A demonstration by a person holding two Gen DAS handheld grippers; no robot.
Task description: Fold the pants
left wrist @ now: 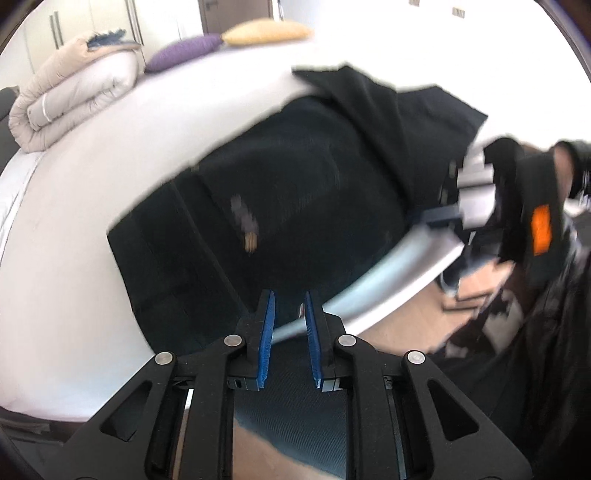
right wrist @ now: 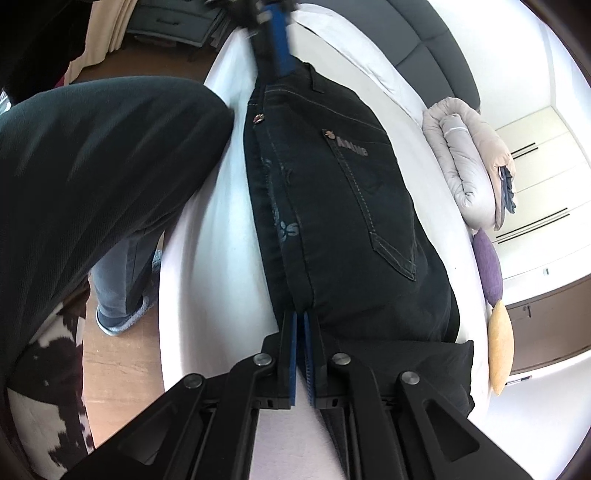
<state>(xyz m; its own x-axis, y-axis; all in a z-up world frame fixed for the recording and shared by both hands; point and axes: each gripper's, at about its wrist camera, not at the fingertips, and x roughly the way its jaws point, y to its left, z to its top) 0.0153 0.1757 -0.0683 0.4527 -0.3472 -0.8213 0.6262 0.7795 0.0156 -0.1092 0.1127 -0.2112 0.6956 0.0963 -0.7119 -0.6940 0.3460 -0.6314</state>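
Black jeans lie folded lengthwise on a white bed, back pocket up. Their leg ends are doubled back over the rest. My left gripper hovers above the waistband end, open, with nothing between its blue pads. In the right wrist view it appears blurred as the left gripper at the far waistband. My right gripper has its pads nearly together, pinching the pants' near folded edge. From the left wrist it is a blurred right gripper at the pants' side.
A rolled beige duvet, a purple pillow and a yellow pillow sit along the bed's far side. A person's dark-trousered leg presses against the near bed edge, above a cowhide rug.
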